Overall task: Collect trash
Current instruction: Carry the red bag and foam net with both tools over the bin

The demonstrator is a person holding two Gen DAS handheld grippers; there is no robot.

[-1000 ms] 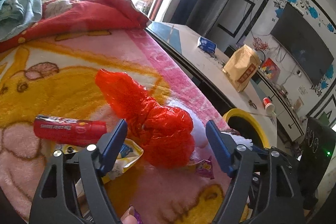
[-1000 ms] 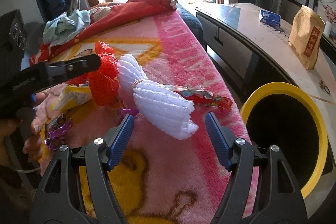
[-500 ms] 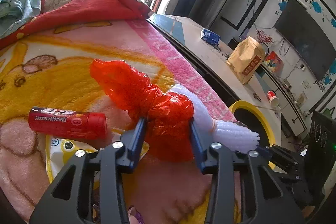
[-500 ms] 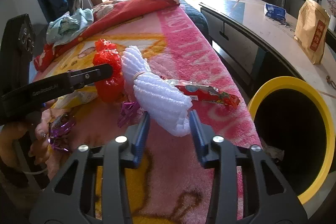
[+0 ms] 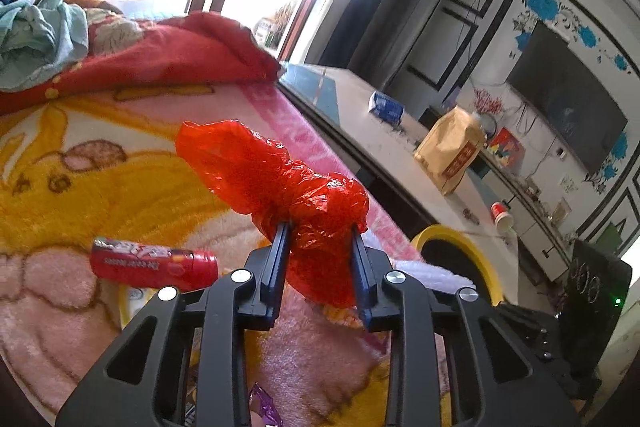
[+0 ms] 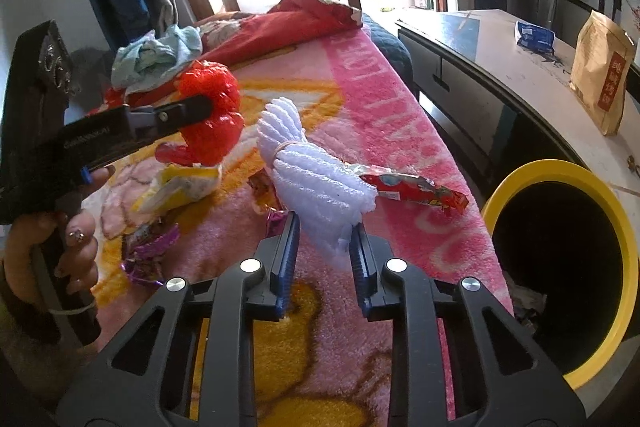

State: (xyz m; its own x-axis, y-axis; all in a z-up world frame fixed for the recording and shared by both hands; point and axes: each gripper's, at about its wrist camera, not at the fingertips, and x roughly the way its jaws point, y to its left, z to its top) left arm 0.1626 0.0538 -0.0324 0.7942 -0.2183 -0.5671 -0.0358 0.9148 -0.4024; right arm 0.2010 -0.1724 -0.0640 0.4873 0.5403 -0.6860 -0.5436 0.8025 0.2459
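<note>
My left gripper (image 5: 320, 231) is shut on a crumpled red plastic bag (image 5: 276, 183) and holds it up off the pink and yellow blanket (image 5: 80, 155). The left gripper also shows in the right wrist view (image 6: 204, 107) with the red bag (image 6: 212, 115). My right gripper (image 6: 325, 227) is shut on a white foam net bundle (image 6: 312, 171), lifted a little above the blanket. A black bin with a yellow rim (image 6: 624, 227) stands beside the bed at the right; it also shows in the left wrist view (image 5: 456, 233).
On the blanket lie a red tube (image 5: 152, 263), a yellow wrapper (image 6: 180, 187), a red snack wrapper (image 6: 416, 187) and purple candy wrappers (image 6: 148, 247). A long table (image 6: 520, 67) with a brown paper bag (image 6: 604, 75) runs along the bed's right side.
Both grippers closed from open onto their items, the left on the red bag, the right on the white foam net, and both lifted them off the blanket.
</note>
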